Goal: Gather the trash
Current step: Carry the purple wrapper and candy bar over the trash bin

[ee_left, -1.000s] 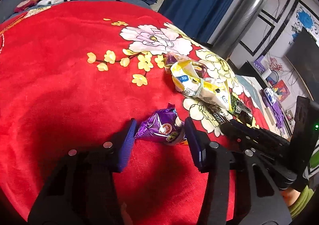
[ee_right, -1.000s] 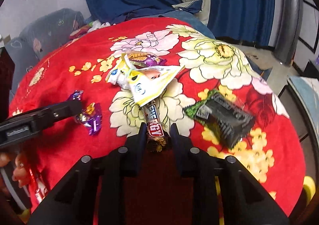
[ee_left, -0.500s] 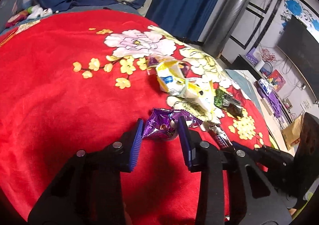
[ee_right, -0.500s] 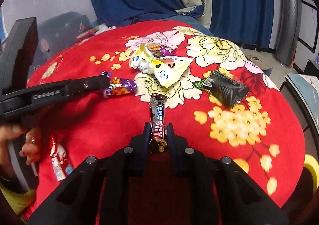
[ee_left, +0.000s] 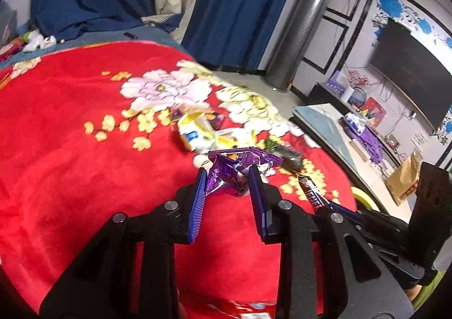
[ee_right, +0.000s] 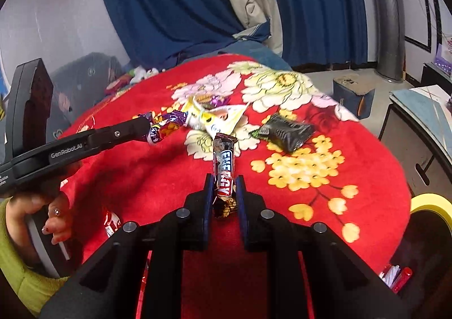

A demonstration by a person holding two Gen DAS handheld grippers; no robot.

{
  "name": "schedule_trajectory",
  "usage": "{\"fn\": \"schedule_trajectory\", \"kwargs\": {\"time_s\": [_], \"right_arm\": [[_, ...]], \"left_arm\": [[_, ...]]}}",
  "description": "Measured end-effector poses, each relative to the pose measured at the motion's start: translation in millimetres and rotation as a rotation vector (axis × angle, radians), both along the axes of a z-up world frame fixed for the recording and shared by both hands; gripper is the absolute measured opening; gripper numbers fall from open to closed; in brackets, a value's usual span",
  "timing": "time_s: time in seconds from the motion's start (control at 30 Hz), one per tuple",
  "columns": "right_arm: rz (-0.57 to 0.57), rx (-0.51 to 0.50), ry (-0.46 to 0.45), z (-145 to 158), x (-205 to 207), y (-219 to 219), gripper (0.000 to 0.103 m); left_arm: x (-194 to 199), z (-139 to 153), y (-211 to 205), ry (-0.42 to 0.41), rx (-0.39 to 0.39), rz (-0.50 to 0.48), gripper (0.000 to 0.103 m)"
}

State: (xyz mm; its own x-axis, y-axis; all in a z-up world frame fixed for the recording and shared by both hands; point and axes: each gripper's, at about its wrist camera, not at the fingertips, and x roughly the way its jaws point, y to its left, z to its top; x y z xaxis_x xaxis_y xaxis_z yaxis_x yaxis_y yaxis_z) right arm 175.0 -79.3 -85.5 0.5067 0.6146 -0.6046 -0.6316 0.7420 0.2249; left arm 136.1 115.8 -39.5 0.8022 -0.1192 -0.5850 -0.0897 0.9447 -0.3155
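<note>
Between left gripper (ee_left: 227, 177), purple wrapper (ee_left: 234, 170)

The right gripper (ee_right: 223, 194) has just been closing and pinches the lower end of an energy bar wrapper (ee_right: 225, 169), which juts straight ahead from between its pads, clear of the red floral blanket (ee_right: 325, 177). Ahead and to the left, the left gripper (ee_right: 145, 128) grips a purple candy wrapper (ee_right: 166, 127). Beyond the bar lies a yellow-and-white packet (ee_right: 217, 118), and ahead to the right a black wrapper (ee_right: 288, 132). A hand (ee_right: 55, 214) in a green sleeve (ee_right: 17, 271) holds the left tool.
</note>
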Motion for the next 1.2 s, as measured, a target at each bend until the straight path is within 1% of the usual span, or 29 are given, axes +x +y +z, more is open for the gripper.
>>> {"fn": "schedule_trajectory", "kwargs": {"time_s": [0.27,0.43,0.63,0.93,1.2], "right_arm": [[-0.052,0.036,-0.04,20,-3,-25,0.015],[-0.099,0.069,-0.063,32,-6,-53,0.015],[-0.161,0.074,-0.083,40,-7,-86,0.015],[-0.269,0.073,-0.086,38,-15,-148,0.015],[-0.351,0.087,-0.087,33,-19,-193,0.015]], "left_arm": [[-7,20,-20,-0.057,0.01,-0.051,0.023],[-12,29,-36,-0.081,0.03,-0.075,0.023],[-20,39,-65,-0.116,0.052,-0.127,0.023],[-24,38,-107,-0.129,0.083,-0.221,0.023],[-22,29,-137,-0.109,0.113,-0.271,0.023]]}}
